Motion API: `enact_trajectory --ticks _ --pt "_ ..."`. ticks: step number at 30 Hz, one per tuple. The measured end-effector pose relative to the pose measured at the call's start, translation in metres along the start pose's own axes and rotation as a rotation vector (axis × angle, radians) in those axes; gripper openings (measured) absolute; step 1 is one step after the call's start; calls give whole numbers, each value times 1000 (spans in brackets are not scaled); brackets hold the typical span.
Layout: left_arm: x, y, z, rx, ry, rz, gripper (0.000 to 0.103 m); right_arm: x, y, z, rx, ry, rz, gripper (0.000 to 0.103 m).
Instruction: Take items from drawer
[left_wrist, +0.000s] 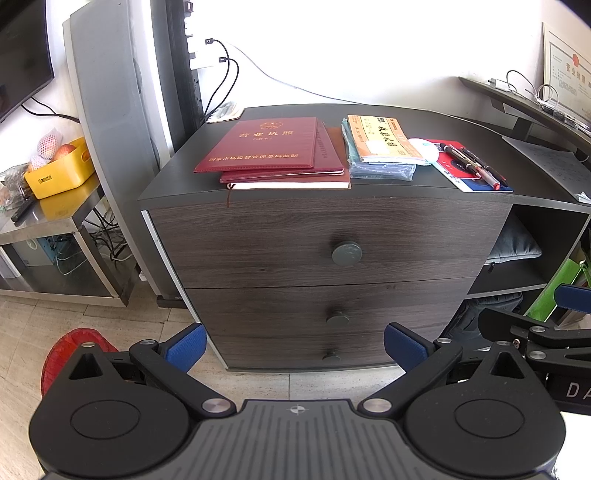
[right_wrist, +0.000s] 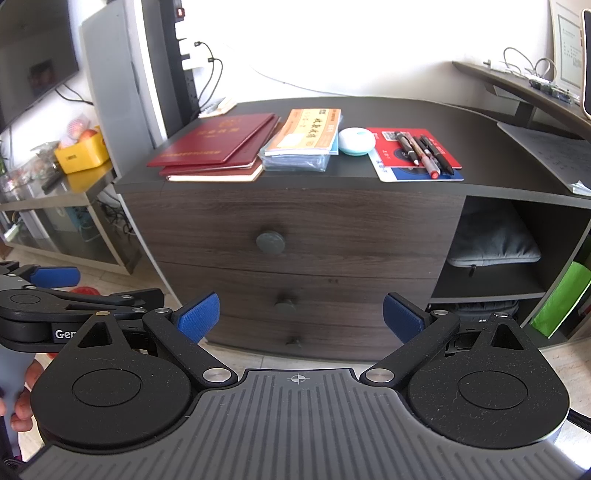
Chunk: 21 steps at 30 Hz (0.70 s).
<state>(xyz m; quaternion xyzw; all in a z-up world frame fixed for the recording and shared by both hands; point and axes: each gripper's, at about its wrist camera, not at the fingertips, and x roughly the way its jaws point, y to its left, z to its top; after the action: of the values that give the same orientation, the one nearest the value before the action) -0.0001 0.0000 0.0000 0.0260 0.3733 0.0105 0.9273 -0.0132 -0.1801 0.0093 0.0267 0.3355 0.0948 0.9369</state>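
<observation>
- So, both grippers hang back from the cabinet, angled down at its front; nothing is touched yet.
- Left gripper: jaws spread as wide as they go, nothing between the blue pads. Likely kept wide so either one can take a knob without re-opening.
- Right gripper: same, fully spread and empty. It sits just beside the left one, both facing the drawers.
- All three drawers are shut. Top drawer knob is the big round one; middle knob and bottom knob sit lower and look smaller.
- Task items are inside a shut drawer, so not visible; which drawer holds them I can't tell.
- Cabinet top already carries red folders, a yellow booklet, a white round thing and pens. They sit well back from the front edge, clear of a drawer pull.
- Judgement: step in hand is the approach; the next move needs one pair of jaws centred on a knob.
</observation>
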Motion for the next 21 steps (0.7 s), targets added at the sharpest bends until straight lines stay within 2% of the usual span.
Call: enact_trajectory --ticks 21 --pt "-1 1 1 1 4 2 102 0 0 -1 0 2 1 98"
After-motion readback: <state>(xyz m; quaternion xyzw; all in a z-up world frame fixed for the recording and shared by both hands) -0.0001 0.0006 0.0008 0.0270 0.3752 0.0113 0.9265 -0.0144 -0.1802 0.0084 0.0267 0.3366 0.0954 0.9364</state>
